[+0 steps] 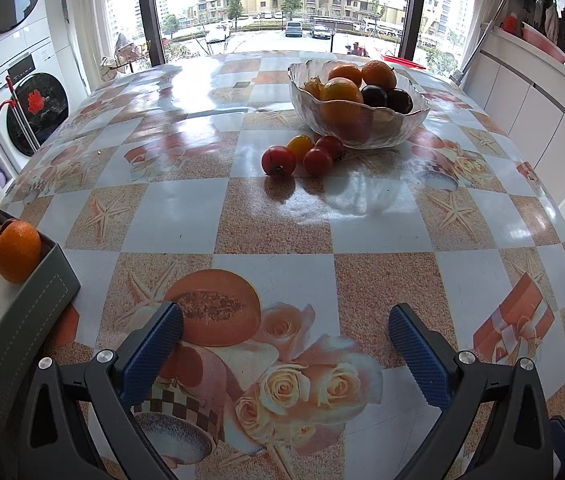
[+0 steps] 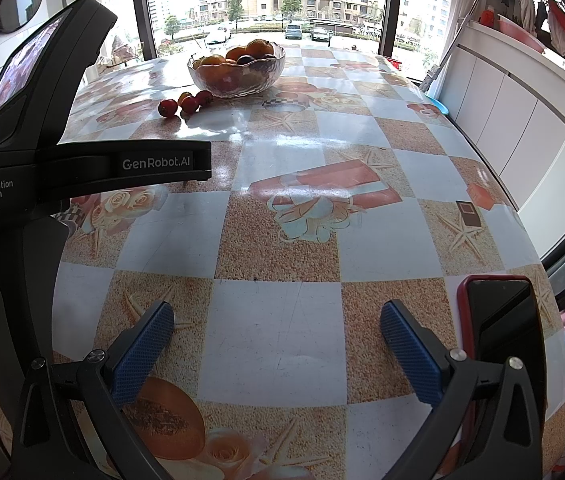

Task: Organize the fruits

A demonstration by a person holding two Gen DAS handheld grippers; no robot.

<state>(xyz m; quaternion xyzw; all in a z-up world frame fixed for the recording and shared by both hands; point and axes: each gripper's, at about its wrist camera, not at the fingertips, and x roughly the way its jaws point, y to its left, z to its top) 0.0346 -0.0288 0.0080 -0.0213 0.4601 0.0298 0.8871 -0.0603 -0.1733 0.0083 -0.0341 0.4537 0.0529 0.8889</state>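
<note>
A glass bowl (image 1: 382, 128) with oranges and dark plums stands at the far middle of the table; it also shows in the right wrist view (image 2: 238, 76). Several small tomatoes (image 1: 302, 154) lie on the cloth just in front of the bowl, also seen from the right wrist (image 2: 184, 104). An orange (image 1: 17, 251) sits in a grey tray (image 1: 14, 328) at the near left. My left gripper (image 1: 286, 332) is open and empty over the near table. My right gripper (image 2: 276, 330) is open and empty, low over the near edge.
The table has a checkered patterned cloth (image 1: 274, 220). A phone in a red case (image 2: 502, 320) lies at the near right edge. The left gripper's body (image 2: 82, 160) fills the left of the right wrist view. Washing machines (image 1: 22, 92) stand left, white cabinets (image 1: 542, 120) right.
</note>
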